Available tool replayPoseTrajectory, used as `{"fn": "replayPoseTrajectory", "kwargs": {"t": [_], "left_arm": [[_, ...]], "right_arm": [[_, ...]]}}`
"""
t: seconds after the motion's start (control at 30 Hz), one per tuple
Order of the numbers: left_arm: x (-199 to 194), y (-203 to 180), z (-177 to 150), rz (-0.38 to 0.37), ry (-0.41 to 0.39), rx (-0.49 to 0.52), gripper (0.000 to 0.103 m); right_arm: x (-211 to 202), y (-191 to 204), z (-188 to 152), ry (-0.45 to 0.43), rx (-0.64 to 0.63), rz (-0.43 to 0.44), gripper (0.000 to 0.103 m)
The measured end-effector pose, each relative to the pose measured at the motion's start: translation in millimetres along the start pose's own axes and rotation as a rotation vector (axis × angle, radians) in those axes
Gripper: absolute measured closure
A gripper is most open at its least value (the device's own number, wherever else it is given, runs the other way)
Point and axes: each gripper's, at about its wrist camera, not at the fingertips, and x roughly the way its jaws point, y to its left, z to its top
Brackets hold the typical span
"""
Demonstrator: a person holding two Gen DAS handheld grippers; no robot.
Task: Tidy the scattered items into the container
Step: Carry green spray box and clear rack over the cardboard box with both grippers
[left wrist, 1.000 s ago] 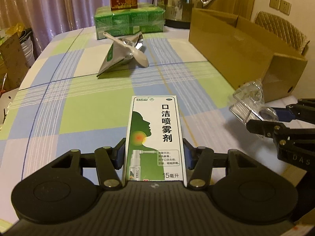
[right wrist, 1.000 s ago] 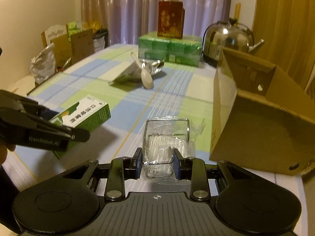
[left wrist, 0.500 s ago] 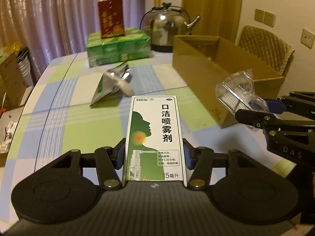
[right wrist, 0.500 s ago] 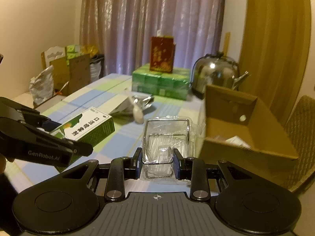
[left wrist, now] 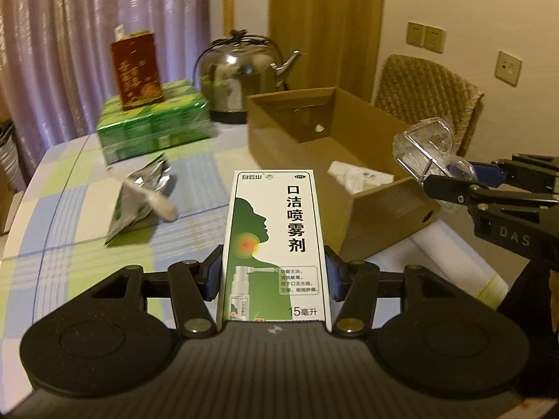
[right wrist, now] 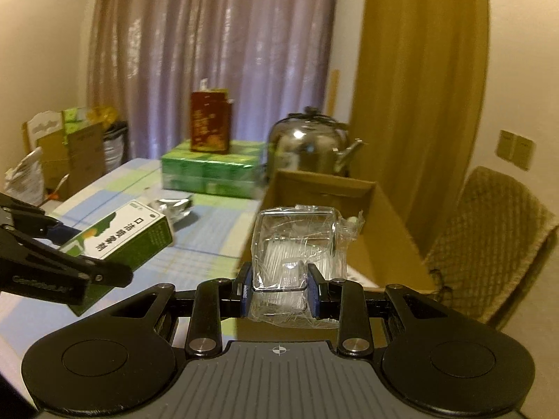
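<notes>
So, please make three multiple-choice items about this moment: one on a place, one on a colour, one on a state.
1. Where does the red carton stand?
A. on the green shrink-wrapped packs
B. inside the brown cardboard box
C. on the wicker chair

2. What colour is the picture side of the spray box in the left gripper?
A. red and black
B. white and green
C. plain blue

3. What is the state of the right gripper?
A. open, empty
B. shut on the clear plastic case
C. shut on a spoon

Answers: 1 A, the carton rests on top of the packs; 2 B, green silhouette on white; 3 B, both pads press the case.
</notes>
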Motion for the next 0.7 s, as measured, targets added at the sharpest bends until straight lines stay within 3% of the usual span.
{"fn": "replayPoseTrajectory", "kwargs": {"t": [0.7], "left_arm": [[42.8, -53.7, 61.4, -0.088, -0.038, 0.077, 0.052]], "right_arm": [[17.4, -74.6, 20.4, -0.016, 0.040, -0.053, 0.075]]}}
